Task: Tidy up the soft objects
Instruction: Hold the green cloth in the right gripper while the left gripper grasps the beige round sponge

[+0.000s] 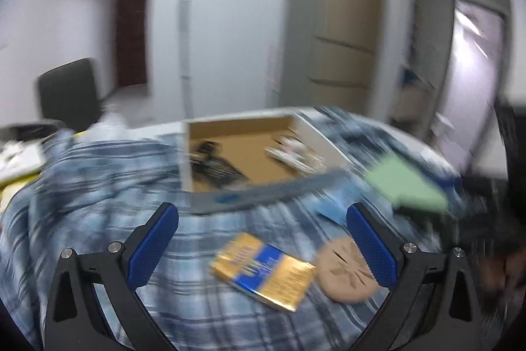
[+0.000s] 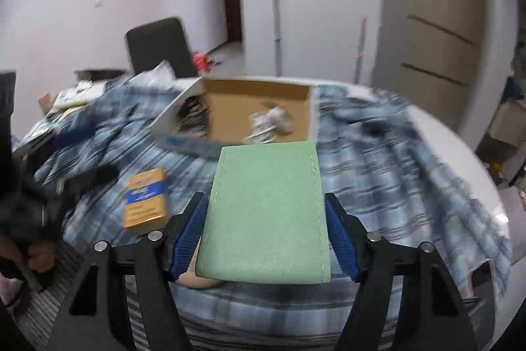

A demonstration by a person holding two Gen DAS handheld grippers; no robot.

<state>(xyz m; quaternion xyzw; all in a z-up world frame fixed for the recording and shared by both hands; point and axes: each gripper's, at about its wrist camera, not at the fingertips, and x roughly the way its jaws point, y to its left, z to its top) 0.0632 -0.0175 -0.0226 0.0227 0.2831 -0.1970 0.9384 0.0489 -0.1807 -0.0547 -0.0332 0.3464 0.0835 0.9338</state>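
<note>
Right claw (image 2: 266, 236): one, clenched on one flat green pad (image 2: 264, 213), held above the bench just short of the box.
Left claw (image 1: 263, 249): one, spread wide and released, gripping nothing.
Box (image 2: 263, 94): one open cardboard box on the plaid cloth (image 2: 394, 160); inside, one dark item and one pale bundle, both blurred.
Packet (image 1: 263, 272): one gold and blue packet on the cloth; its writing is too blurred to read.
Disc (image 1: 345, 272): one round tan disc touching the packet.
Chair (image 2: 157, 45): one dark chair behind the bench.
</note>
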